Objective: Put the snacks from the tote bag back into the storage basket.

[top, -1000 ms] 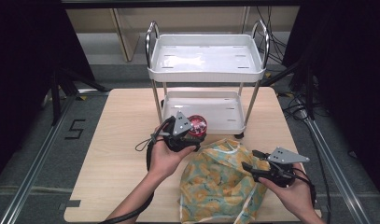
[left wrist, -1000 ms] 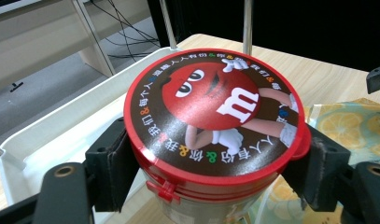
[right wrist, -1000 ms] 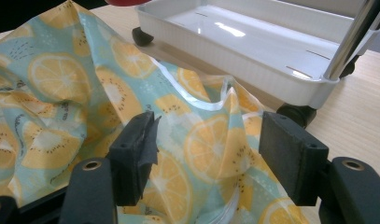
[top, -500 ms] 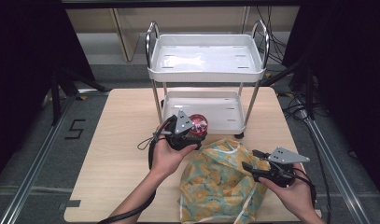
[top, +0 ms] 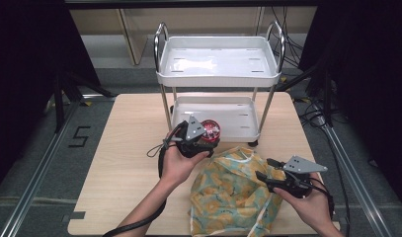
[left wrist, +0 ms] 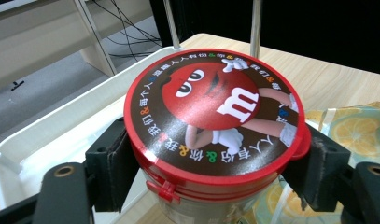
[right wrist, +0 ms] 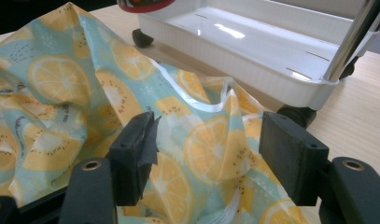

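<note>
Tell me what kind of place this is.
Likely a lab recording station, not a home: a bare wooden table ringed by black curtains, a small white two-tier cart standing on the table as a prop, loose cables on the floor behind.

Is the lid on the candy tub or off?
On. The red lid sits flat on the candy tub, its rim down all round, with the left gripper squeezing the sides.
</note>
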Motion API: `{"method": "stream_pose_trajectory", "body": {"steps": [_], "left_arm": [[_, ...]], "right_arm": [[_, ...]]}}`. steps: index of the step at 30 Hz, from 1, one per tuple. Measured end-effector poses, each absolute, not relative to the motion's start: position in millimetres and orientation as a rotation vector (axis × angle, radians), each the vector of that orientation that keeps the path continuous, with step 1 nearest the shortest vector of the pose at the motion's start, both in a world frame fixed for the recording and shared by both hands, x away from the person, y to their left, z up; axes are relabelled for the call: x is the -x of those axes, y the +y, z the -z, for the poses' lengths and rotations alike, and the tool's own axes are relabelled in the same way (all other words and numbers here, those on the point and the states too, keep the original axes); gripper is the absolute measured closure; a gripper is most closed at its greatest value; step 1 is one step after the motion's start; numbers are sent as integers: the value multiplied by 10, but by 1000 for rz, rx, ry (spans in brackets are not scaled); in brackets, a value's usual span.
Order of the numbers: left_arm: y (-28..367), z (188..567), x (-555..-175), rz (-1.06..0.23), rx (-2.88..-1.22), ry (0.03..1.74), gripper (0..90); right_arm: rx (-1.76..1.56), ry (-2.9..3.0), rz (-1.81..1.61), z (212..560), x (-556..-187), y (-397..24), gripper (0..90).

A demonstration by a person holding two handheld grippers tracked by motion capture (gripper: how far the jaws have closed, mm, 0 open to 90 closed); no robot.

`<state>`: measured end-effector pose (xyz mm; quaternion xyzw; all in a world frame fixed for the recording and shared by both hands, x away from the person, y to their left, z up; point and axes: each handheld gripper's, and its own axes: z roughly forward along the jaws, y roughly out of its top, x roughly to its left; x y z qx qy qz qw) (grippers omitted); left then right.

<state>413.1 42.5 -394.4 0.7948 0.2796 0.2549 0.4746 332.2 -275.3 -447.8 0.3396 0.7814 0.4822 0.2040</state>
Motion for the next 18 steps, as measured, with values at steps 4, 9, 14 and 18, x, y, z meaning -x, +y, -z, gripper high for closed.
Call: {"method": "stream_pose_trajectory", "body": {"steps": [4, 9, 14, 18], "left_arm": [[407, 3967, -4153, -614, -1931, 691, 253], [394, 3962, -4177, -620, -1932, 685, 253], [387, 3948, -4200, -626, -1924, 689, 253], [380, 3950, -4226, -627, -1917, 693, 253]], "right_arm": [[-963, 2171, -1353, 4477, -3318, -2744, 374], [-974, 2184, -1355, 4476, -3315, -2734, 374], [-962, 2191, -1351, 4479, -3312, -2736, 374], [-967, 2180, -1358, 4476, -3312, -2742, 374]]}}
